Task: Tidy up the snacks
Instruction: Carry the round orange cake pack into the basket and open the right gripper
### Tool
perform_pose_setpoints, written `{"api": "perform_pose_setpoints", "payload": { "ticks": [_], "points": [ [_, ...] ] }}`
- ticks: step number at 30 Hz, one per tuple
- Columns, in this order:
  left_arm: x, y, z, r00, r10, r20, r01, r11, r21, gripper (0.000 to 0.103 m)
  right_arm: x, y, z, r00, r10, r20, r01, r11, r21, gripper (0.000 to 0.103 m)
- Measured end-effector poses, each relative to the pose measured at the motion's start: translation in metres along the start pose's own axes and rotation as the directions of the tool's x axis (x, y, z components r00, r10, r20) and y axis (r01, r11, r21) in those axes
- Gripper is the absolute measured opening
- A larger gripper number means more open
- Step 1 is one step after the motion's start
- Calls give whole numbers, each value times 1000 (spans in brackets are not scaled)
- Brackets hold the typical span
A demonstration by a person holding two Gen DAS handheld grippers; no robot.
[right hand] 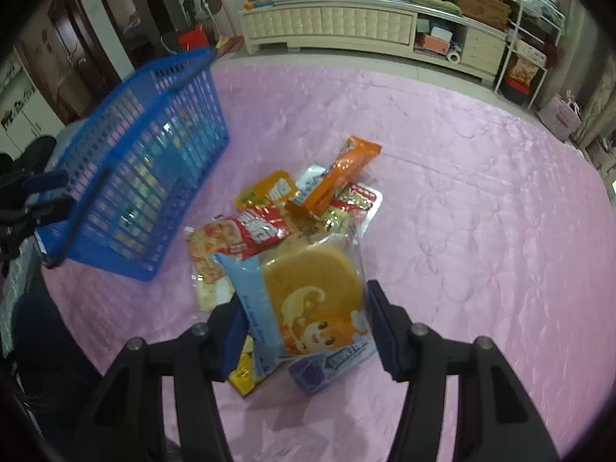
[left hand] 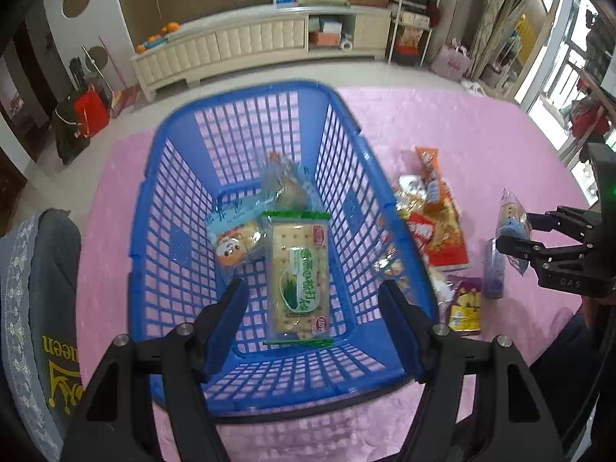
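A blue plastic basket (left hand: 161,200) stands on a pink tablecloth and holds a green cracker packet (left hand: 298,277), a cartoon cake packet (left hand: 235,238) and a clear packet (left hand: 285,181). My left gripper (left hand: 312,327) is open and empty above the basket's near end. My right gripper (right hand: 304,331) is shut on a clear-wrapped round cake packet (right hand: 312,292), held just above a pile of snacks (right hand: 269,227). In the left wrist view the right gripper (left hand: 512,235) holds that packet (left hand: 510,211) to the right of the basket. The basket (right hand: 142,169) shows at the left in the right wrist view.
Loose snacks lie right of the basket: an orange packet (right hand: 346,169), a red packet (right hand: 254,231), a yellow packet (right hand: 242,373) and a purple one (right hand: 327,365). A grey chair back (left hand: 38,308) stands left. A cream cabinet (left hand: 250,46) runs along the far wall.
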State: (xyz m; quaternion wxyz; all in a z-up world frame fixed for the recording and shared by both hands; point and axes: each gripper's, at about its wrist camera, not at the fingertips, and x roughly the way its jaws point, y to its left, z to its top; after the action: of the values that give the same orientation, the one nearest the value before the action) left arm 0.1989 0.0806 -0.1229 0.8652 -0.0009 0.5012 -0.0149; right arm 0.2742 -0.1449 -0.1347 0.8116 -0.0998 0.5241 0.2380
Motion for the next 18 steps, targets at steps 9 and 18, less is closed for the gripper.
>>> {"api": "perform_pose_setpoints", "payload": {
  "ticks": [9, 18],
  "points": [
    [-61, -3, -13, 987, -37, 155, 35, 999, 19, 68, -56, 27, -5, 995, 29, 100, -29, 1000, 1, 62],
    [-97, 9, -30, 961, 25, 276, -35, 999, 29, 68, -89, 70, 2, 983, 53, 176, -48, 998, -31, 62]
  ]
}}
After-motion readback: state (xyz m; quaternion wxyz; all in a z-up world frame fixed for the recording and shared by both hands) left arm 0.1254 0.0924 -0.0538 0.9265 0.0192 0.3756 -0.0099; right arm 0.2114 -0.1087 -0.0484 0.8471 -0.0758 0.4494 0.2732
